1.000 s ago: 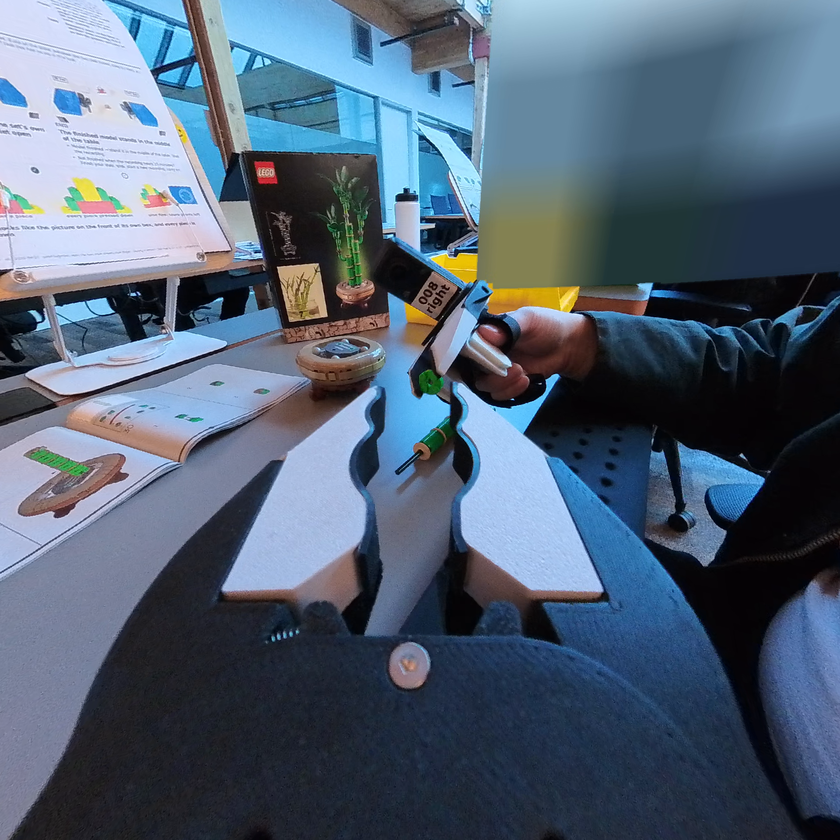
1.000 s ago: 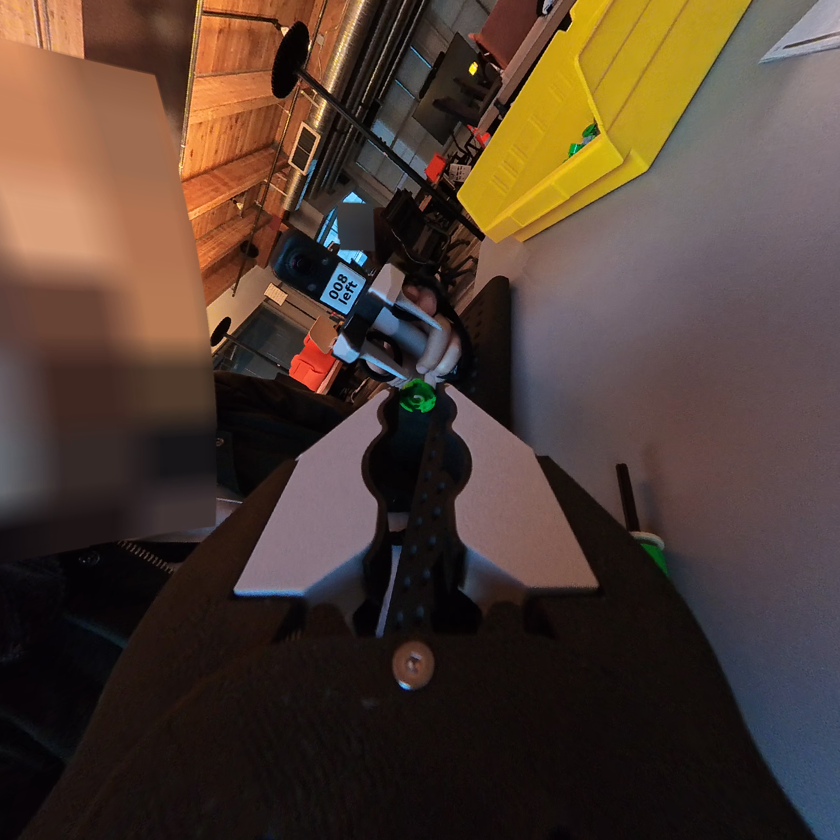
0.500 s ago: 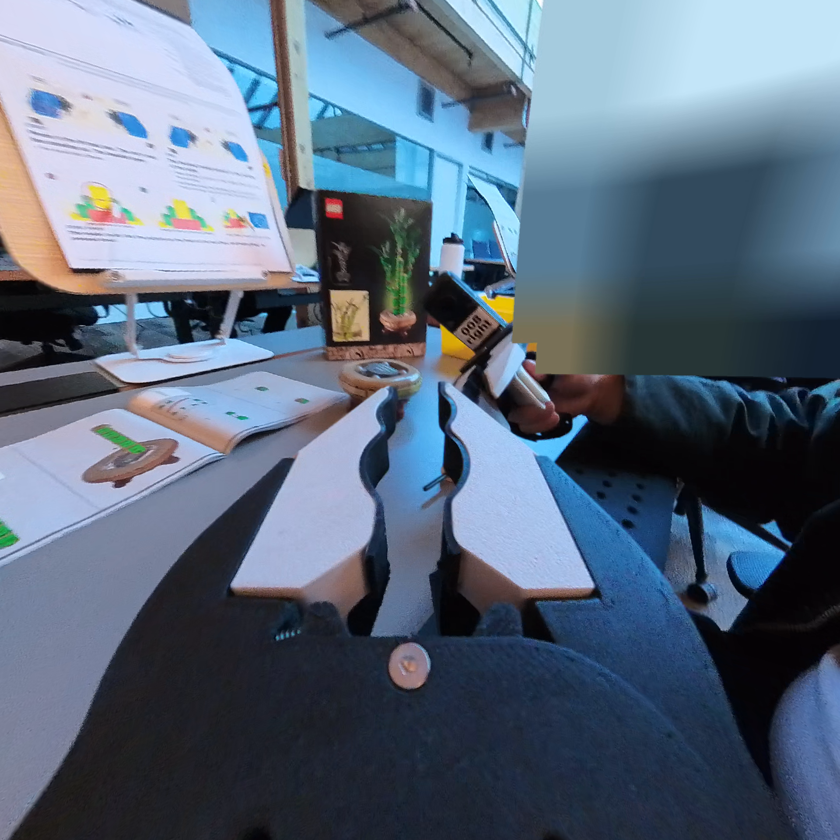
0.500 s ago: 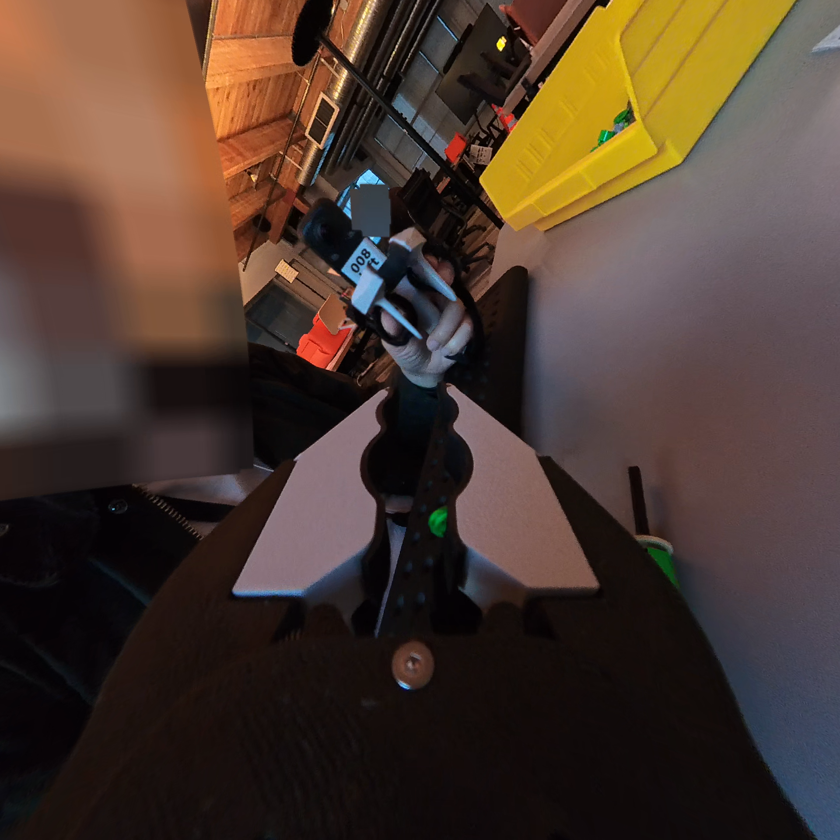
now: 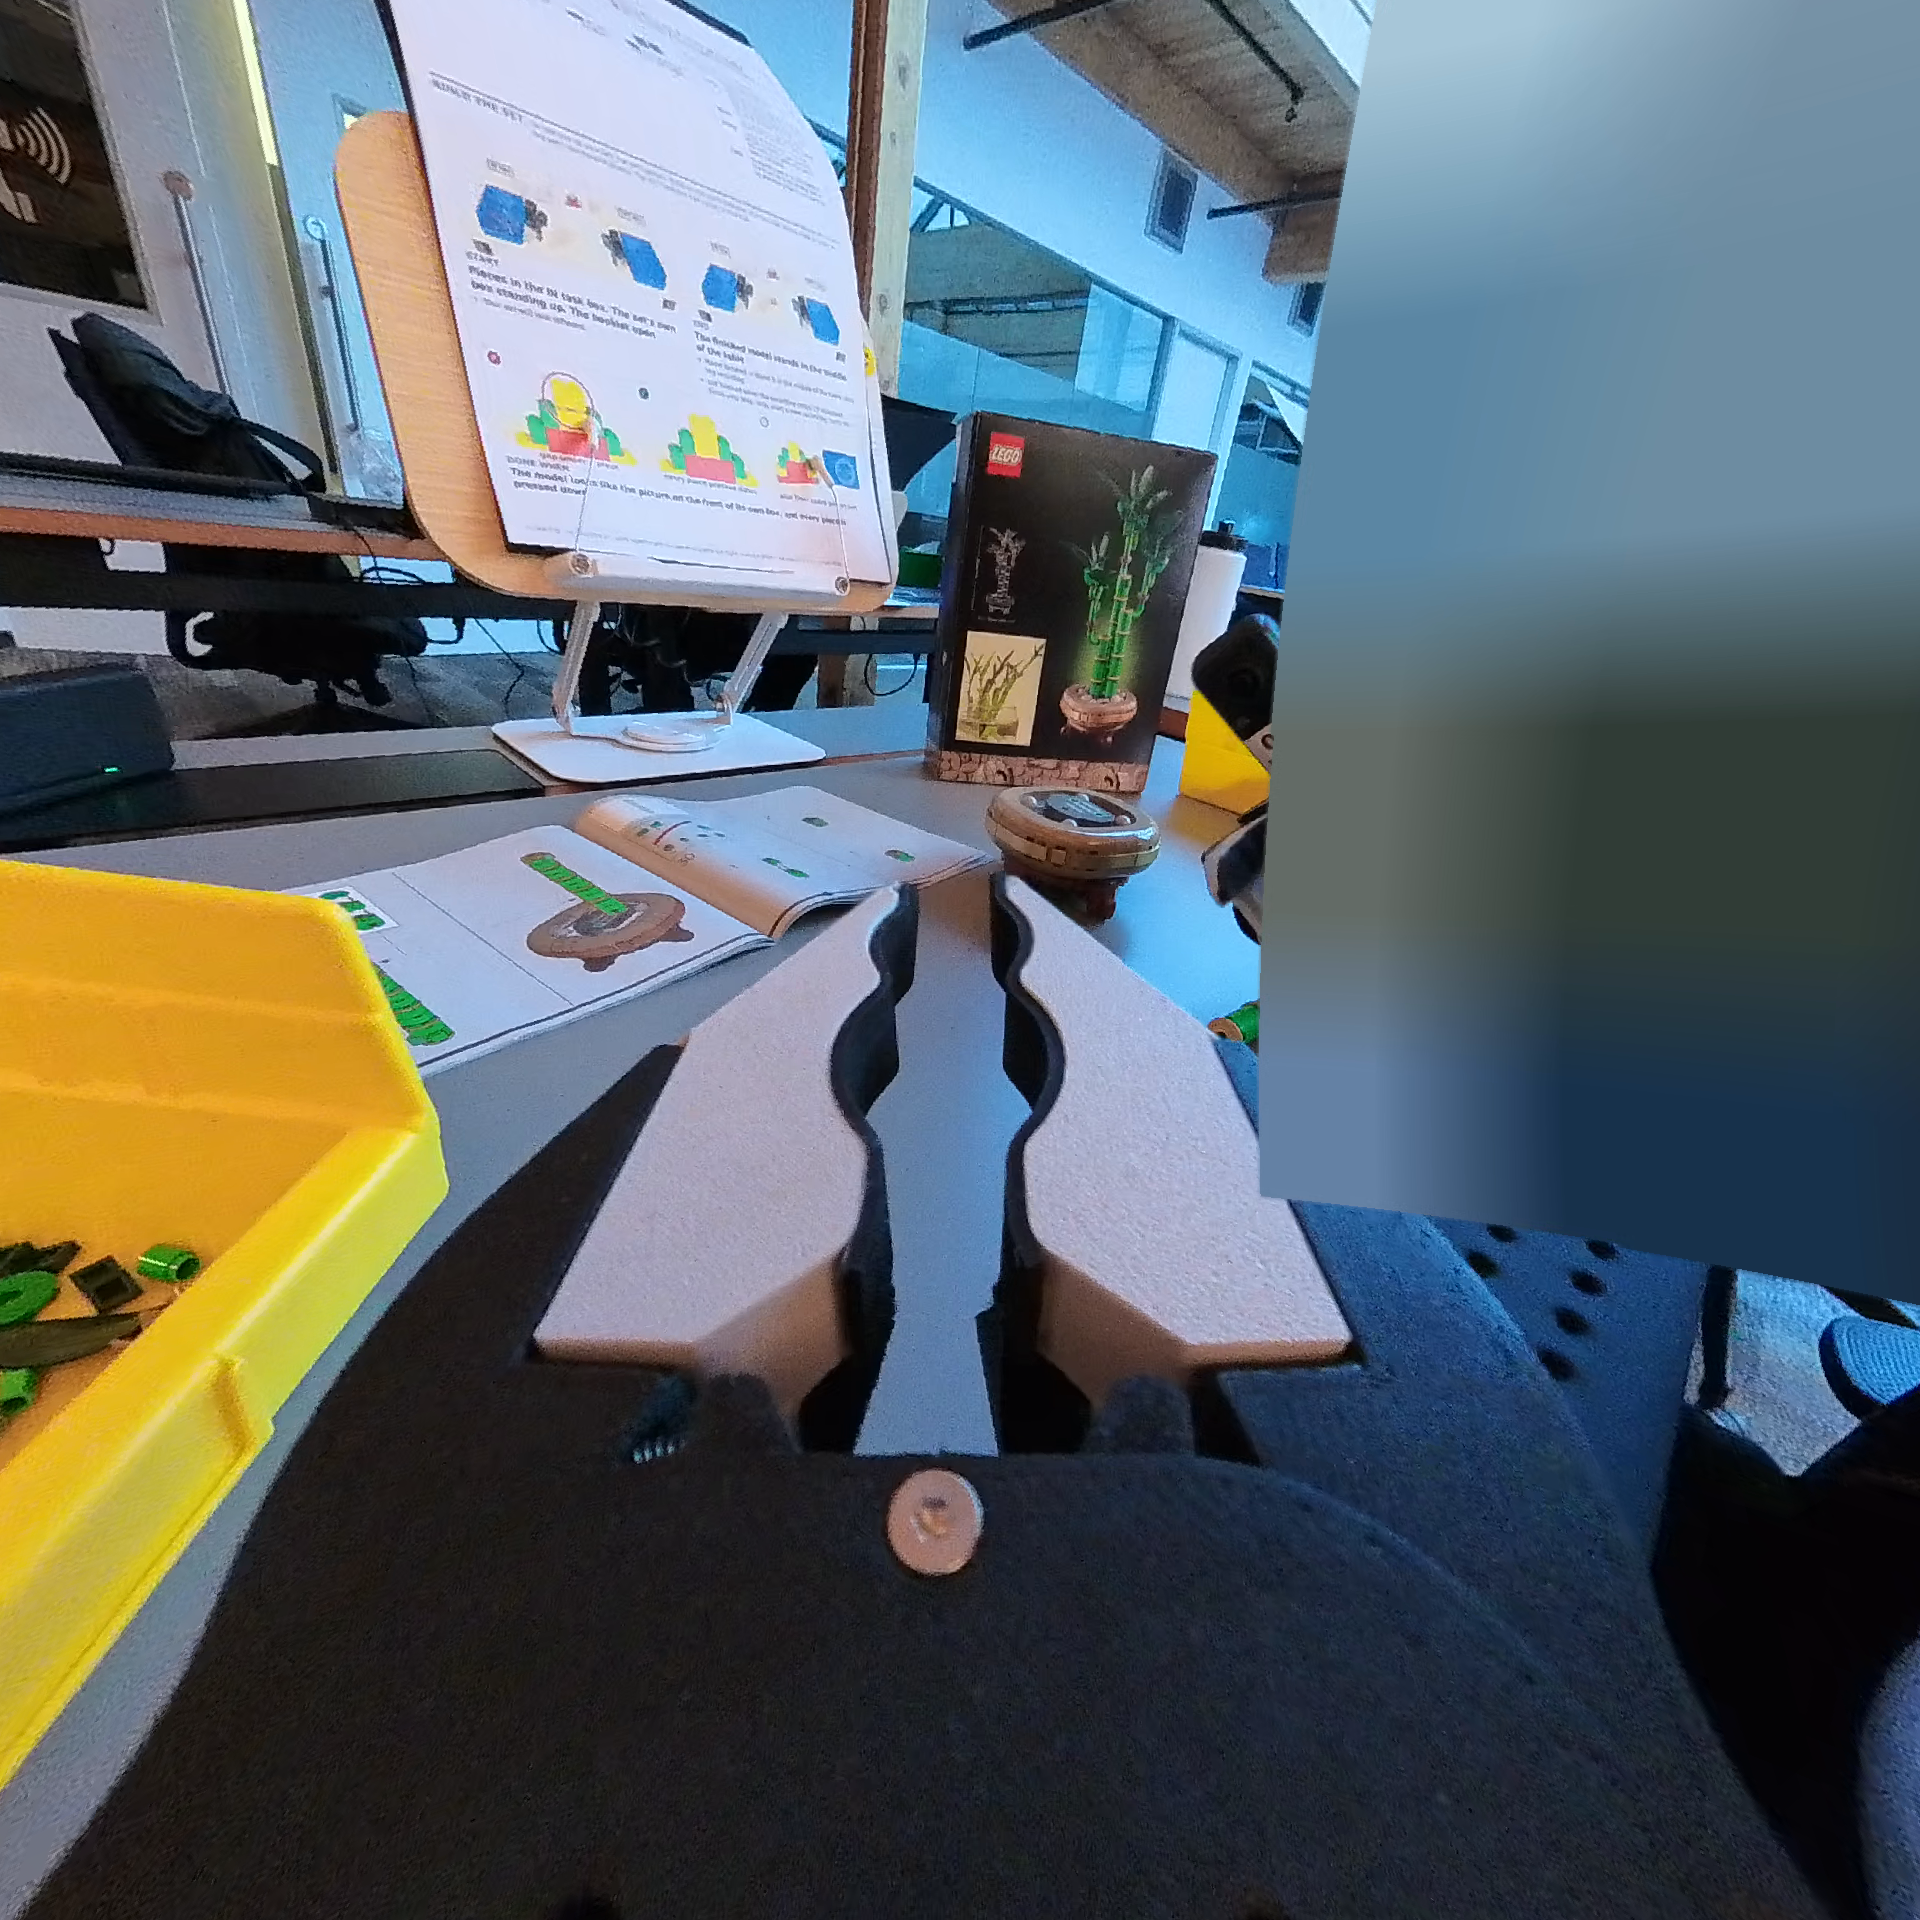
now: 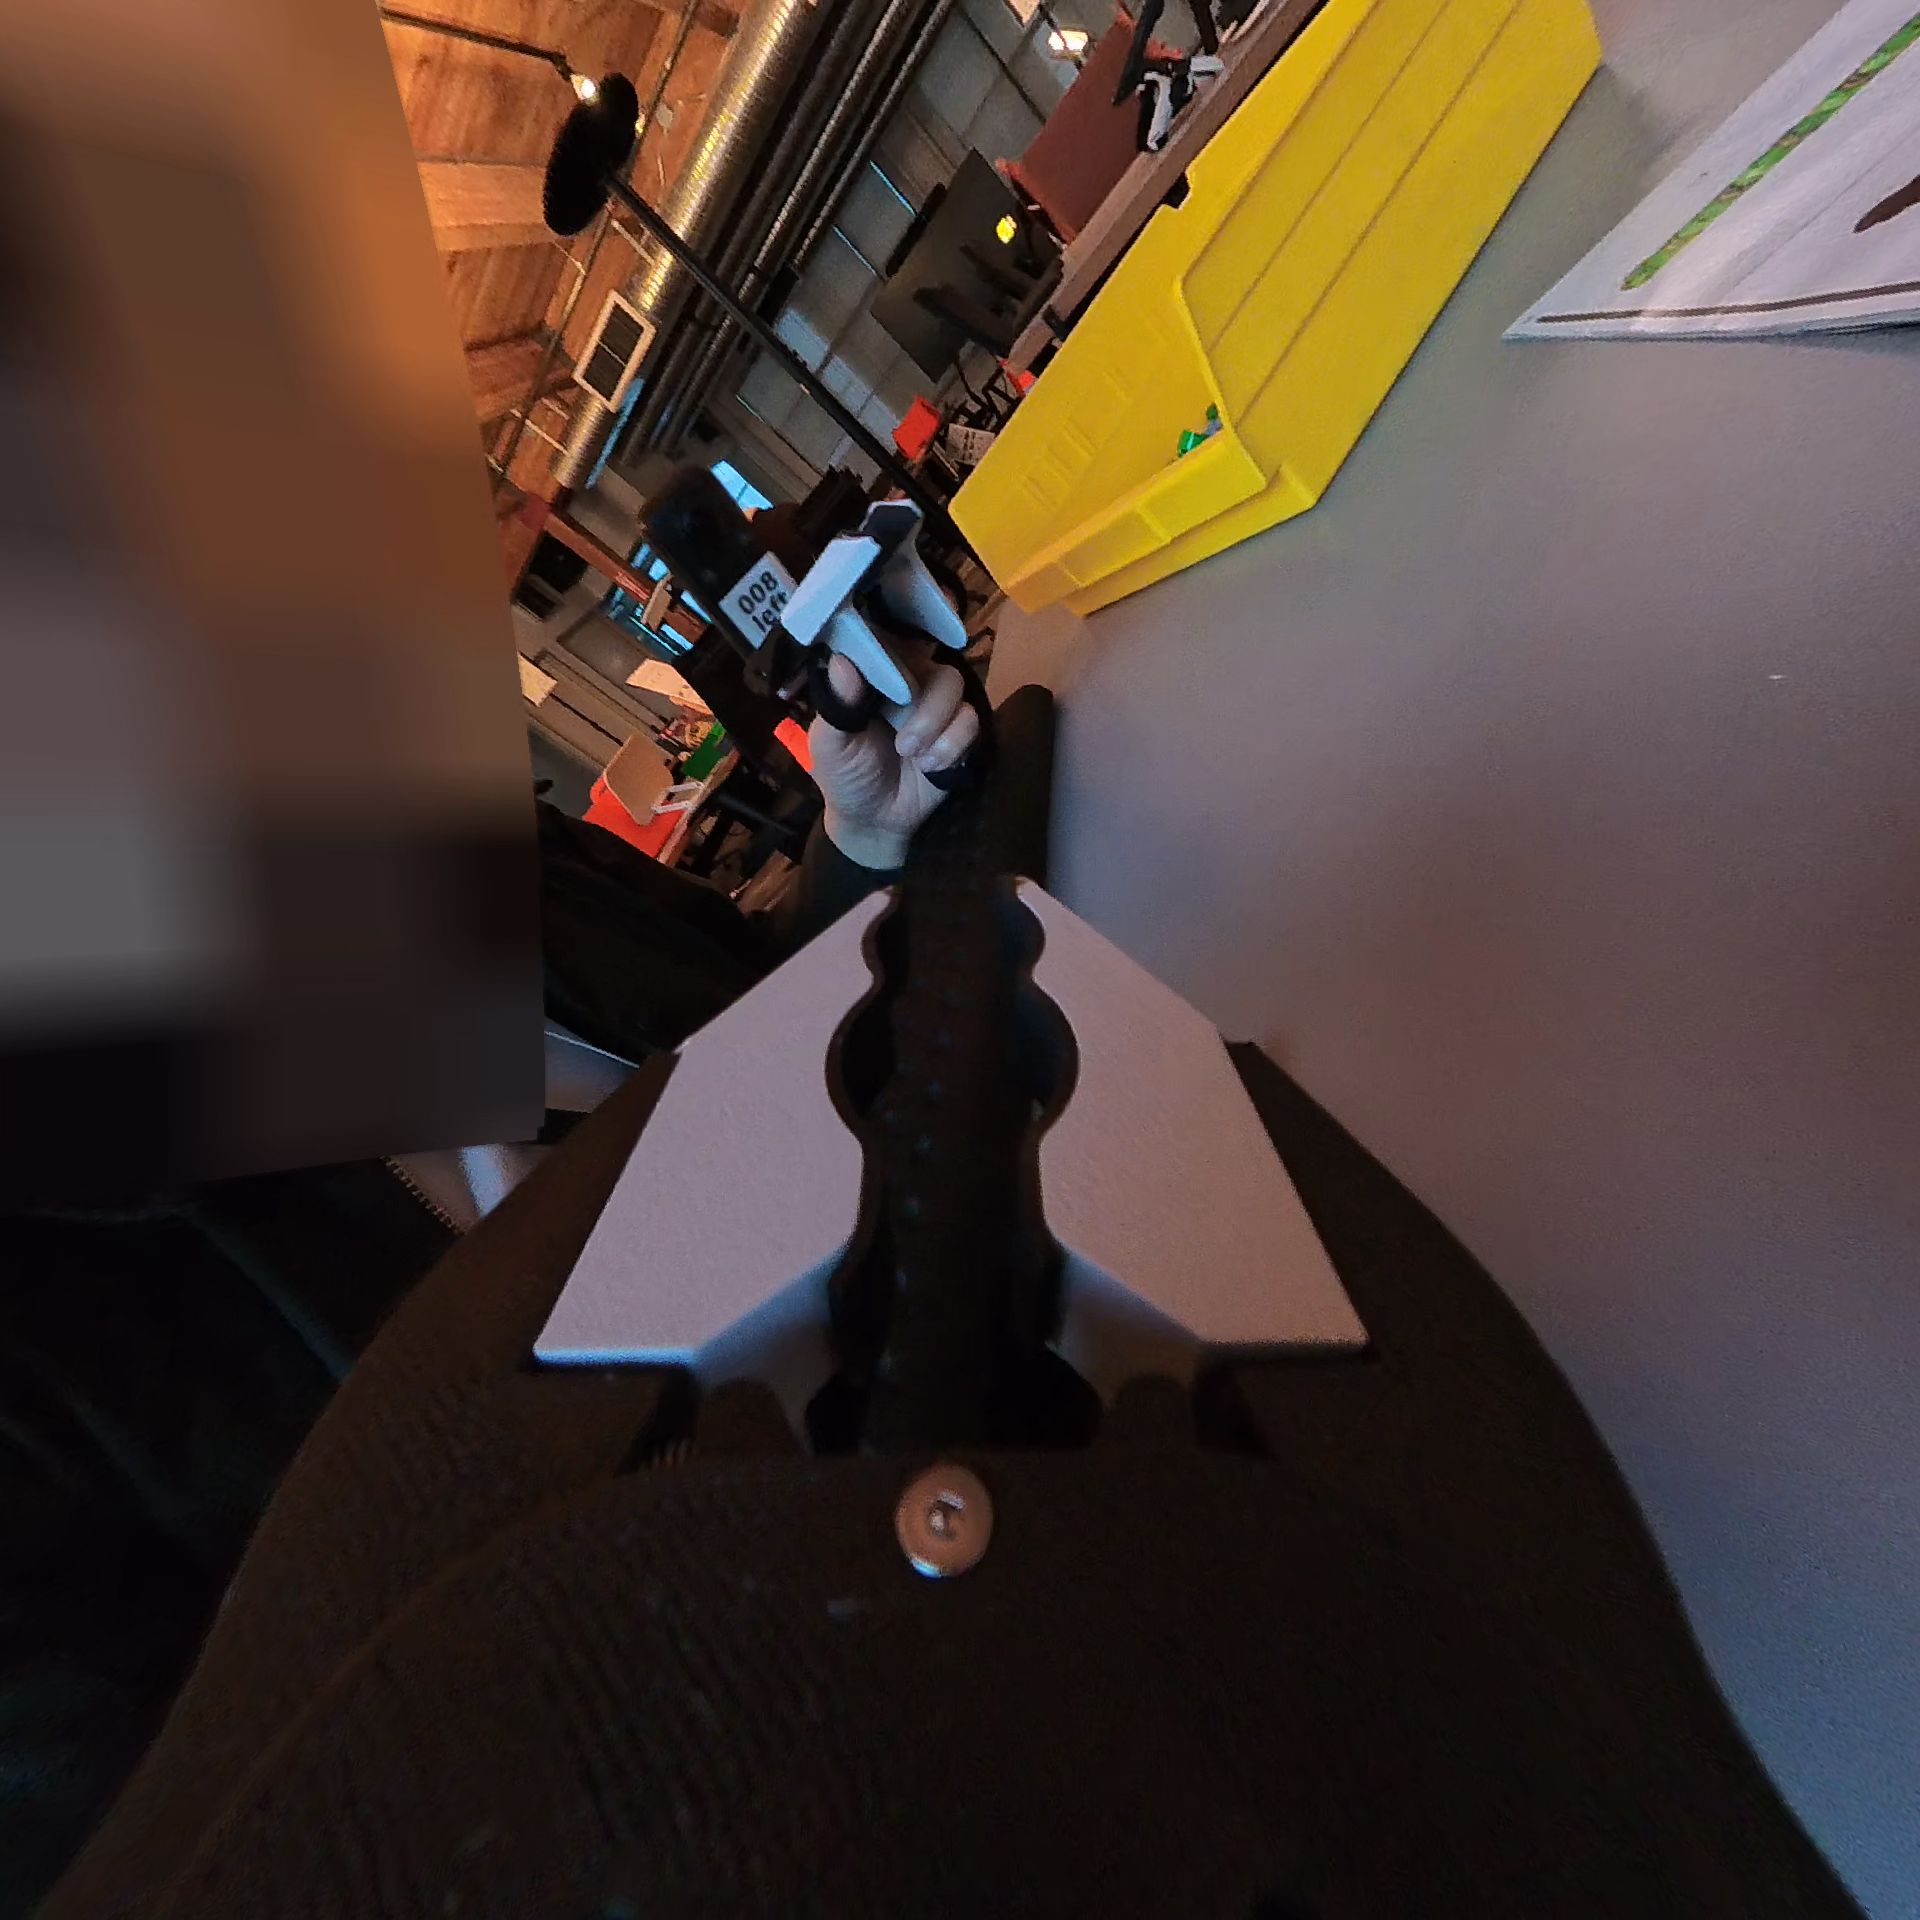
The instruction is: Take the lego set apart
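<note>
Worktop (image 5: 540, 1132) edge runs close on the right of the left hand-held gripper (image 5: 948, 904), with a black perforated chair seat (image 5: 1538, 1309) just beyond it. Yellow bin (image 5: 187, 1049) stands near on the left, holding loose green and black pieces (image 5: 73, 1299). Bare grey surface lies ahead between the bin and the open instruction booklet (image 5: 644, 894).

Left hand-held gripper held low over the worktop, fingers slightly apart, nothing between them. Round brown lego base (image 5: 1070, 836) sits just past the fingertips, a little to the right, in front of the upright set box (image 5: 1070, 603). Short green piece (image 5: 1238, 1023) lies on the worktop to the right, part hidden by the blur patch. Sheet on a stand (image 5: 665, 312) rises behind the booklet.

Right hand-held gripper (image 6: 951, 904) rolled sideways, worktop (image 6: 1507, 831) appearing as a wall on its right; fingers parted, gap empty, chair seat edge seen through it. Same yellow bin (image 6: 1299, 312) farther along. Left hand (image 6: 894, 769) wrapped round its handle beyond the tips, off the worktop edge.
</note>
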Demonstrator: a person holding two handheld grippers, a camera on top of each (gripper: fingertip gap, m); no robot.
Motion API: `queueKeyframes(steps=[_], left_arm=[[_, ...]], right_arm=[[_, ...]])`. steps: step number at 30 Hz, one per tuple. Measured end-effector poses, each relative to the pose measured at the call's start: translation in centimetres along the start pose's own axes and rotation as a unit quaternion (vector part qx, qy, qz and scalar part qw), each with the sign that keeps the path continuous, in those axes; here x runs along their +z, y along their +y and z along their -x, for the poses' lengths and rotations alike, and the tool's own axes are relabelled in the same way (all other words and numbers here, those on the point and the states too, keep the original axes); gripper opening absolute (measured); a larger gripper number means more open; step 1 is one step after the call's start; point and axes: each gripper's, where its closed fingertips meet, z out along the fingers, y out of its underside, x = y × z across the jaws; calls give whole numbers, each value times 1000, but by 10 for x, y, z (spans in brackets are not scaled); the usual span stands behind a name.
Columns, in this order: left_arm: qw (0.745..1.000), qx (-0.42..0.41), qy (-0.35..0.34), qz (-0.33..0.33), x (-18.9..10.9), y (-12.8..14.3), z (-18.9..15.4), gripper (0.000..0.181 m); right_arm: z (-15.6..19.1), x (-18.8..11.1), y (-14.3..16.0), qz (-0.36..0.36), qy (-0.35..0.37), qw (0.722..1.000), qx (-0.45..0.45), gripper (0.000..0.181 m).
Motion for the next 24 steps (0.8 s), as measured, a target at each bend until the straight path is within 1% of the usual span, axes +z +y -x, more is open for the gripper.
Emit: queueKeyframes(steps=[6,11,13,15,18,19,20,21,22,24], left_arm=[[1000,0,0,22,5,7,0,16],[999,8,4,37,8,11,-2,18],[999,13,3,38,8,11,-3,18],[999,12,5,39,8,12,-3,18],[999,1,8,36,8,10,-2,18],[999,-6,8,33,7,9,-1,18],[999,-13,10,28,6,8,0,19],[999,-21,11,22,5,6,2,19],[999,-29,13,16,4,5,3,19],[999,-46,16,1,1,1,5,19]], right_arm=[[4,2,0,6,4,1000,-13,15],[7,6,7,22,2,1000,-16,16],[10,8,9,31,-1,999,-26,16],[17,10,10,36,-7,998,-56,15],[40,11,9,37,-17,987,-155,13],[53,11,9,25,-18,983,-183,12],[74,13,13,17,-33,978,-207,12],[98,14,25,23,-50,972,-228,10],[116,16,41,38,-53,966,-249,9],[133,20,78,86,-10,953,-289,7]])
